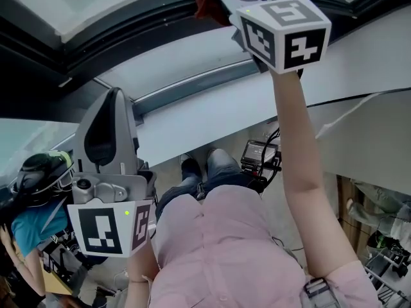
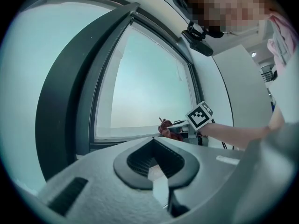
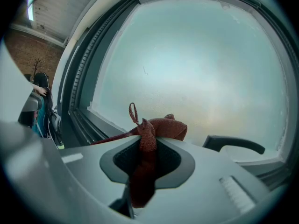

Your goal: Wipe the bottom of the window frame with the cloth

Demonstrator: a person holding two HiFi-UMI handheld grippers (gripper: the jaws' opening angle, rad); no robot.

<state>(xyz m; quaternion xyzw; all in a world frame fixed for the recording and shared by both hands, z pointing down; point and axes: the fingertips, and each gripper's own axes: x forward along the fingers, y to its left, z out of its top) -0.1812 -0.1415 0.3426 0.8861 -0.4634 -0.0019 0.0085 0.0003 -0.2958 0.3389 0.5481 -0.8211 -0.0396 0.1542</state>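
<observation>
The right gripper (image 3: 148, 148) pinches the cloth (image 3: 163, 127), bunched ahead of its jaws to rub the frame (image 3: 86, 120); the left gripper (image 2: 156, 162) idles closed, empty.

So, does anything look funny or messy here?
Nothing is broken or spilled. The rust-red cloth is just scrunched up in the right tongs, with a little loop poking up, by the dark window frame.

Big frosted pane (image 3: 196, 69), pale even daylight thru it, dark frame (image 2: 60, 115) round it. White wall (image 1: 212, 117) below, light floor (image 1: 168, 172) at btm. Brick wall (image 3: 25, 50) w/ ceiling strip light (image 3: 30, 8) off to one side (far, small).
</observation>
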